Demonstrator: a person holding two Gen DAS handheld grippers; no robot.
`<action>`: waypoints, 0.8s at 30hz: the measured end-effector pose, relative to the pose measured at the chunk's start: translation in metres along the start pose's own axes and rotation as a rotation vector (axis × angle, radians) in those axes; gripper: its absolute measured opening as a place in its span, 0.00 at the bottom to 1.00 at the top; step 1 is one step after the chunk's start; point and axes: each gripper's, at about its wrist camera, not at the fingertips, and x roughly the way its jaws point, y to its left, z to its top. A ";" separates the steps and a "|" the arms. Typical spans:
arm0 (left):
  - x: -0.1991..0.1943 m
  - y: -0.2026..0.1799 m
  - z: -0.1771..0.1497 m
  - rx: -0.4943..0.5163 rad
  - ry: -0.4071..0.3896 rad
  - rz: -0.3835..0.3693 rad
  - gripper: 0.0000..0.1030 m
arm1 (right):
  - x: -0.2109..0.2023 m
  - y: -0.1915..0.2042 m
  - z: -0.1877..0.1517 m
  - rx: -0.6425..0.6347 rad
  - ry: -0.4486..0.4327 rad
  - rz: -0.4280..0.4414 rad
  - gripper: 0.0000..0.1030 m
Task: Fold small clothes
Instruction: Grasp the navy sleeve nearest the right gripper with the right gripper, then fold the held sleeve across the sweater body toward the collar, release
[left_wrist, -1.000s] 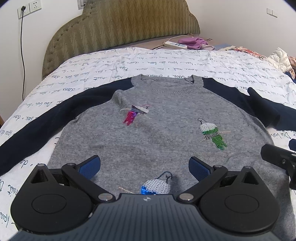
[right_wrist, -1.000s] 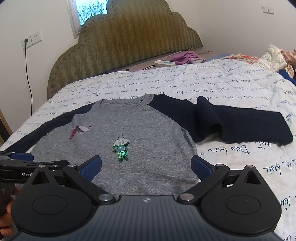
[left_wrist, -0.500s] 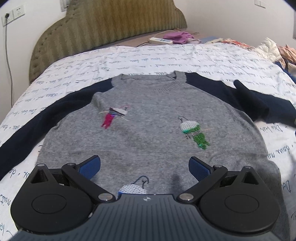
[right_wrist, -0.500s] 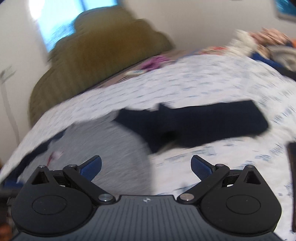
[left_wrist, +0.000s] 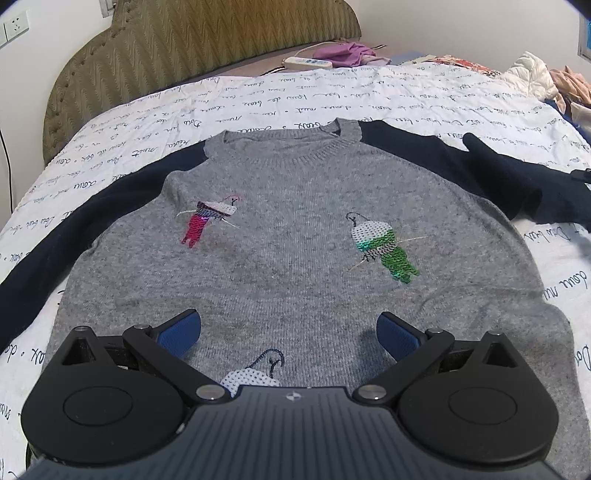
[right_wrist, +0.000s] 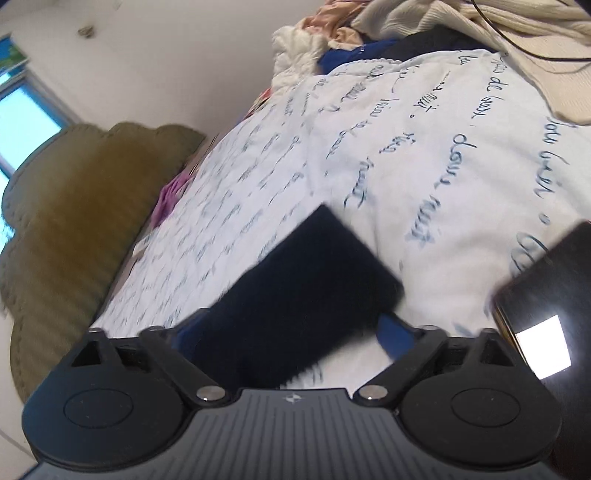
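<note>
On the bed (left_wrist: 332, 92), I see the sweater (left_wrist: 295, 240) lying flat. My left gripper (left_wrist: 288, 332) gapes wide above its hem; my right gripper (right_wrist: 291, 332), jaws spread, straddles the navy sleeve (right_wrist: 306, 280).

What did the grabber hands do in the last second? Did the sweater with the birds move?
The right gripper swung away to its right, from over the sweater body to the end of the navy sleeve, which now lies between its open fingers, not yet pinched. The left gripper eased slightly forward, still open over the hem. The gray sweater stayed flat on the bedspread, sleeves spread.
</note>
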 end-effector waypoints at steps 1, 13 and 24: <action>0.001 0.000 0.001 0.000 0.002 0.003 1.00 | 0.006 -0.001 0.004 0.014 -0.005 -0.010 0.68; 0.009 0.018 0.007 -0.034 0.014 0.050 1.00 | 0.006 0.011 0.037 -0.079 -0.089 -0.089 0.08; 0.013 0.040 0.006 -0.078 0.020 0.058 1.00 | -0.028 0.080 0.050 -0.398 -0.250 -0.146 0.08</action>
